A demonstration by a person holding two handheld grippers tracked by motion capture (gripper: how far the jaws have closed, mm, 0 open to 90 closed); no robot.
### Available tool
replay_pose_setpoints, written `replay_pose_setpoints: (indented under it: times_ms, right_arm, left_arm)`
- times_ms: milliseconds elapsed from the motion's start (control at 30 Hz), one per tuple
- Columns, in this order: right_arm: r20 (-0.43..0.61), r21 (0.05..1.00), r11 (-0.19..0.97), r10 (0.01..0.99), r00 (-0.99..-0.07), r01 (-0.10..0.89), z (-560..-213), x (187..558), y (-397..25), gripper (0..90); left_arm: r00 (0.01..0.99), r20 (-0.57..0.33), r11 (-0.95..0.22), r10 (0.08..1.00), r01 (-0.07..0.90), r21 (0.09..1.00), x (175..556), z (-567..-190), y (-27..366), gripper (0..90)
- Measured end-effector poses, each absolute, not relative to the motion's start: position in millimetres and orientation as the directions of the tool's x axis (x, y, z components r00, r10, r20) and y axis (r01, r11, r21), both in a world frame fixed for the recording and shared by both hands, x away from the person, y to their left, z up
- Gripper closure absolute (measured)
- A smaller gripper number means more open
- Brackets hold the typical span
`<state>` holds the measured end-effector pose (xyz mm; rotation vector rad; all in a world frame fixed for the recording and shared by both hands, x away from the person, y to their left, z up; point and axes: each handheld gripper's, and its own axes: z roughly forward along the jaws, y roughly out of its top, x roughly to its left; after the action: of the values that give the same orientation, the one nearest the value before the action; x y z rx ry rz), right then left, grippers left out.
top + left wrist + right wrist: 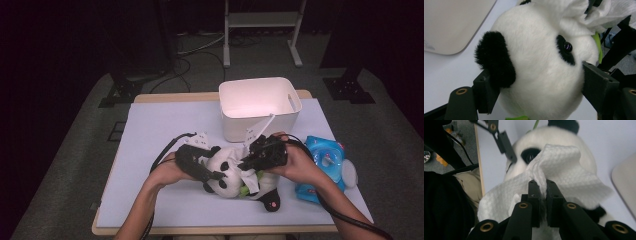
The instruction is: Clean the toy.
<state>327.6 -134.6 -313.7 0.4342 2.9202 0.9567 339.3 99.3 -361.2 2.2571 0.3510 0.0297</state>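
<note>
A black-and-white plush panda [227, 176] lies on the pale mat [150, 135] in the middle of the table. My left gripper [217, 176] is shut on its head; in the left gripper view the two jaws press into the head [541, 62] from both sides. My right gripper [248, 162] is shut on a white paper towel [249, 177]. The right gripper view has the towel [564, 167] pinched between the jaws of that gripper [541, 187] and lying against the panda's face [536, 137], beside one eye.
A white plastic bin [260, 120] stands just behind the panda, its inside showing bare. A blue packet [325, 162] and a white round thing [350, 172] lie at the table's right edge. The mat's left half is bare.
</note>
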Motion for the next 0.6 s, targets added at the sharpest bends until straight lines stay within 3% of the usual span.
replay_pose_setpoints:
  times_ms: [300, 600]
  right_arm:
    - [0.002, 0.566, 0.807, 0.203, -0.979, 0.168, -297, 331, -91, 82.9]
    - [0.041, 0.565, 0.791, 0.257, -0.966, 0.235, -295, 346, -101, 82.8]
  left_arm:
    - [0.969, -0.043, -0.628, 0.243, 0.191, 0.754, 328, -354, 94, 23.2]
    - [0.967, -0.058, -0.620, 0.248, 0.205, 0.758, 328, -360, 98, 23.2]
